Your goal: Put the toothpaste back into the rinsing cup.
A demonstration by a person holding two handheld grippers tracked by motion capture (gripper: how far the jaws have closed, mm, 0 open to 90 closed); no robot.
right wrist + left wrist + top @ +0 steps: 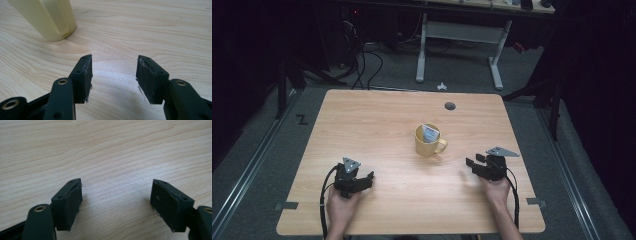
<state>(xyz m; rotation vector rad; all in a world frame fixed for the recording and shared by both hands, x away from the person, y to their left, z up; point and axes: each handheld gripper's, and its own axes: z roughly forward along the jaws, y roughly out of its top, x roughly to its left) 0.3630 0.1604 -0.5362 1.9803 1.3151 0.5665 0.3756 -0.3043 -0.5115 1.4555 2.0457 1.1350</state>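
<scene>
The left gripper (370,176) lies low over the near-left part of the wooden table (362,125), held in the person's left hand (341,207). Its jaws stand spread wide, with nothing but bare wood grain between them in the left gripper view (116,202). A black cable (325,200) loops from its body back along the forearm.

The right gripper (471,162) sits at the near-right part of the table, held in the right hand (497,190), its grey three-cornered plate (501,151) on top and its jaws pointing left toward the middle of the table. The jaws are parted, less widely than the left pair, and empty: in the right gripper view (114,77) only table shows between the pads.

The yellow mug (428,141) stands upright near the centre of the table, its handle turned toward the right gripper, and well apart from both grippers. In the right gripper view the mug's lower wall and handle (53,18) show at the upper left, ahead of the jaws and off to one side of them. Inside the mug something pale and flat leans against the wall (430,132); it may be a small packet or card, though the high view is too coarse to be sure
</scene>
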